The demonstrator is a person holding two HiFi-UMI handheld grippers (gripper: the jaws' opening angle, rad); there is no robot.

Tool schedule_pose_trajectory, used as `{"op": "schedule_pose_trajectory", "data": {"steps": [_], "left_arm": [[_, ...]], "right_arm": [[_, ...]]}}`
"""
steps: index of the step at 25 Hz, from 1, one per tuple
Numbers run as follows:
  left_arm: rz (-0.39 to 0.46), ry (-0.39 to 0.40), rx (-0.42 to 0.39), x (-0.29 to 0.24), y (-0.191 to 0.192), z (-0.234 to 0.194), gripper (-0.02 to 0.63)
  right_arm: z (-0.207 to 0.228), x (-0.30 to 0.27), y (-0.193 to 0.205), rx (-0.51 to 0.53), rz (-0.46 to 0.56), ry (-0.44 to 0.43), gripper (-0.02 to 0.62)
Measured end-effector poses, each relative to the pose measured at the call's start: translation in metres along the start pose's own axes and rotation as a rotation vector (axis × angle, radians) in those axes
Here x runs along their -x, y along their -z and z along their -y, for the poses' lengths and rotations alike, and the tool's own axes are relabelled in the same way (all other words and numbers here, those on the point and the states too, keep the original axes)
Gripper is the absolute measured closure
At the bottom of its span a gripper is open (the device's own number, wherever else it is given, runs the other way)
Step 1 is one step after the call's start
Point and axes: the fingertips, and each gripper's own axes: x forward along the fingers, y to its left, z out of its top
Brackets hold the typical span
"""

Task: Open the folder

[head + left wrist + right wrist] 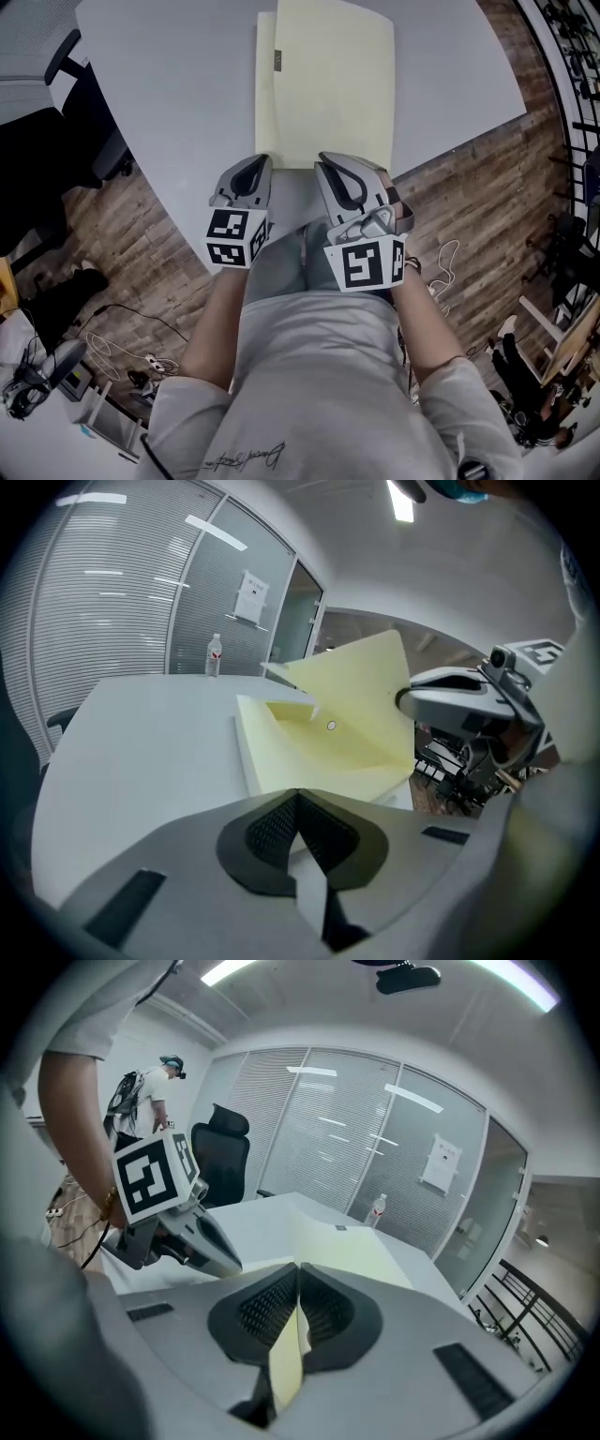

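A pale yellow folder lies on the light grey table. My right gripper is shut on the near edge of its top cover, and a yellow strip runs between the pads. The cover is raised at a slant above the lower sheet, so the folder gapes. My left gripper is at the folder's near left corner with its jaws closed. I cannot tell whether it pinches the lower sheet. In the left gripper view the right gripper is at the right, and in the right gripper view the left gripper is at the left.
A water bottle stands at the table's far side by a glass wall with blinds. A black office chair sits at the table's left. The table's near edge runs just under both grippers. Cables lie on the wooden floor. A person stands far off.
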Motion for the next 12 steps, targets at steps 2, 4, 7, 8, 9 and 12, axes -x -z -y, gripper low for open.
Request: {"op": "schedule_pose_trajectory", "data": {"steps": [2,4,7,8,9,12], "left_arm": [[-0.005,0.004,0.001,0.001,0.002,-0.001,0.597],[-0.010,0.009,0.000,0.001,0.003,-0.002,0.597],[-0.017,0.008,-0.014,0.001,0.004,-0.004,0.597],[-0.020,0.006,-0.020,0.001,0.004,-0.004,0.597],[-0.022,0.003,-0.025,0.001,0.004,-0.005,0.597],[-0.029,-0.006,-0.037,0.000,0.005,-0.006,0.597]], "right_arm": [[0.011,0.010,-0.005,-0.028,0.009,0.033,0.566],[0.022,0.020,-0.006,-0.066,0.014,0.070,0.568],[0.040,0.037,-0.006,-0.095,0.013,0.125,0.569],[0.046,0.042,-0.005,-0.105,0.013,0.142,0.569],[0.053,0.048,-0.003,-0.121,0.015,0.161,0.571],[0.074,0.066,0.004,-0.206,0.046,0.234,0.571]]}}
